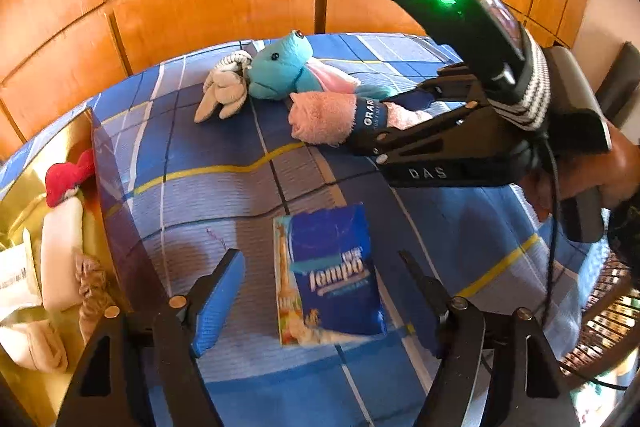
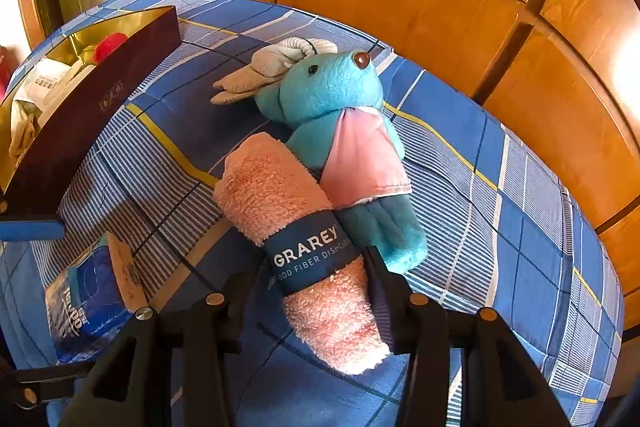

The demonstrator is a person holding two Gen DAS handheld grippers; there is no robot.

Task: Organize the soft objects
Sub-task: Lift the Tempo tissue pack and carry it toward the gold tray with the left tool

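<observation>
Your right gripper (image 2: 316, 291) is pinching the rolled pink dishcloth (image 2: 276, 187) at its blue paper band, on the blue checked bedspread (image 2: 500, 227). The turquoise plush toy (image 2: 328, 95) lies touching the roll's far side, with a beige glove (image 2: 276, 67) by its head. Your left gripper (image 1: 320, 275) stands spread over the blue tissue pack (image 1: 332, 275), gripping nothing. Only your left view looks into the gold-lined box (image 1: 116, 227), where a white roll (image 1: 60, 251) and a red-topped toy (image 1: 68, 179) lie
</observation>
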